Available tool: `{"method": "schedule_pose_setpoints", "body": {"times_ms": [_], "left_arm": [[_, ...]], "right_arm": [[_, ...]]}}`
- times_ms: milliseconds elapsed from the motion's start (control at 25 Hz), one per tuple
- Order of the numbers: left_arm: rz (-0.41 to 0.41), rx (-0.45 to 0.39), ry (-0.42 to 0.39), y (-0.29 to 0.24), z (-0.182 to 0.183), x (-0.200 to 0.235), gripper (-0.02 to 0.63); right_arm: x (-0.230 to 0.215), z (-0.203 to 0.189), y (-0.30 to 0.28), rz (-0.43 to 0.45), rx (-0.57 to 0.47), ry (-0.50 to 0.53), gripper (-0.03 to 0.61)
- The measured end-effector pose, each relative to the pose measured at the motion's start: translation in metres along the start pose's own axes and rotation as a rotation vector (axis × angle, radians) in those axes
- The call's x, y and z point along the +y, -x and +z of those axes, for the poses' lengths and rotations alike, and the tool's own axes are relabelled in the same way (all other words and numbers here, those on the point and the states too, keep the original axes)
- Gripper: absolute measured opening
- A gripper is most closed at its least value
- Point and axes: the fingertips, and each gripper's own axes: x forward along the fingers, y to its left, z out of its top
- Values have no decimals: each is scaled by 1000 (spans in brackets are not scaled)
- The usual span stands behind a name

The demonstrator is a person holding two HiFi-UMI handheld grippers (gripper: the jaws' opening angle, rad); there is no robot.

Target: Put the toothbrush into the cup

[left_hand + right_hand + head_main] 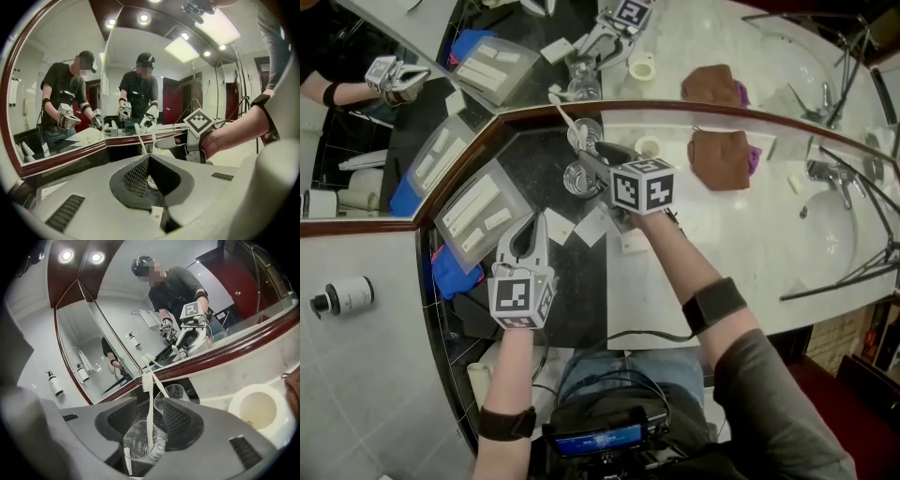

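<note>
The toothbrush (149,408) is already standing in the cup (132,442), with the right gripper (150,404) hanging wide open around it and the left gripper (149,161) sitting closed and empty.

Corner counter (741,253), white marble with a black slab. Glass cup (578,178) between right gripper (589,167) jaws, second cup (586,134) just beyond. Brown cloth (722,157) to its right. Clear packets (478,214) left of left gripper (528,236).
</note>
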Motion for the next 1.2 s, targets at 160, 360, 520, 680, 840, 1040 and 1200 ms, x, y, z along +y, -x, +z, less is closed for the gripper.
{"method": "schedule_pose_setpoints", "body": {"times_ms": [160,360,520,680,840,1040,1200], "left_arm": [[11,10,24,0,-2,5,2],[10,25,19,0,-10,11,2],[19,15,22,-2,-14,15,2],[21,12,24,-3,-14,17,2],[24,27,34,-2,-14,17,2],[27,33,40,0,-17,15,2],[30,23,40,3,-14,14,2]], "right_arm": [[-2,2,-8,11,-3,-5,196],[-2,1,-16,31,11,0,195],[1,-2,-19,45,26,30,147],[1,-1,-19,38,16,39,38],[1,0,-17,49,9,37,35],[5,3,-15,61,-6,31,35],[10,12,-11,68,-22,21,35]]}}
